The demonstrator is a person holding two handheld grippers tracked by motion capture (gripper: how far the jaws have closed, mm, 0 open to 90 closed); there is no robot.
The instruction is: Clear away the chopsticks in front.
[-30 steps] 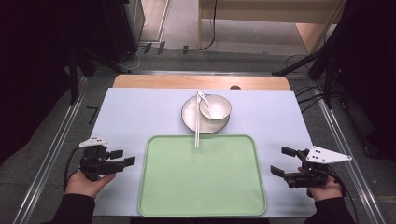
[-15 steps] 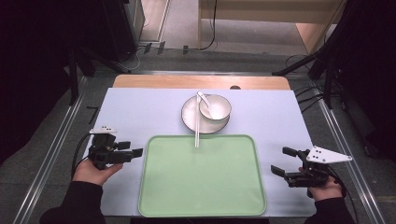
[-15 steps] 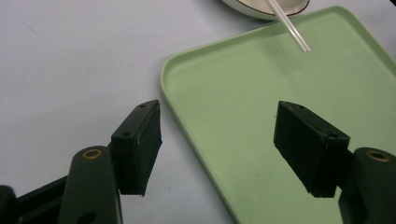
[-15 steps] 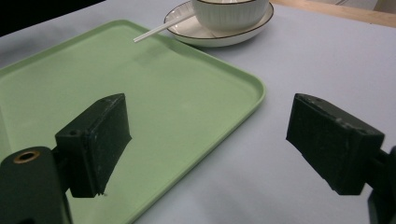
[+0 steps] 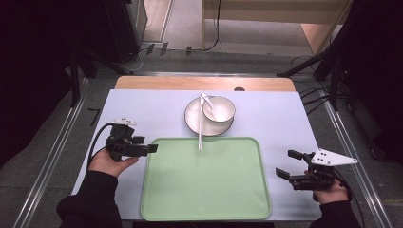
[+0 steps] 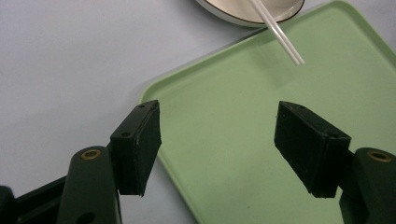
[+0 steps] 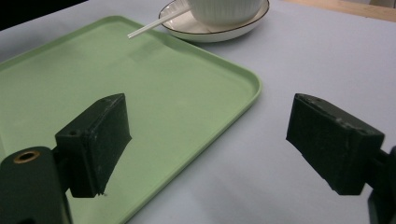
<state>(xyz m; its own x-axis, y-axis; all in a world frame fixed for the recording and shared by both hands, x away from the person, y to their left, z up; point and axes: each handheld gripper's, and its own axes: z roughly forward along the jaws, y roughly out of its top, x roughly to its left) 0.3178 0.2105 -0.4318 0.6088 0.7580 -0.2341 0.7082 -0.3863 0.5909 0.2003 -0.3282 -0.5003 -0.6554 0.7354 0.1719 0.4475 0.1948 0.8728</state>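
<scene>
Two grippers flank a pale table [image 5: 157, 102], with a green tray [image 5: 204, 190] lying empty at its near middle. Beyond the tray's far edge sits a white plate [image 5: 192, 121] bearing a bowl [image 5: 223, 108] (a spoon [image 5: 209, 103] rests in it), and a white straw [image 5: 201, 133] leans from the plate out over the tray's far rim. The left gripper [image 5: 145, 148] is the one that has changed: compared with a second ago it has moved away from the near left part of the table, farther up and inward, so that its tips now stand at the tray's far left corner, jaws spread wide with nothing between them. In the left gripper view the straw's tip lies ahead of it. This looks like an approach toward the straw or the dish. The right gripper [image 5: 287, 167] has kept its place at the tray's near right, also gaping and empty.
</scene>
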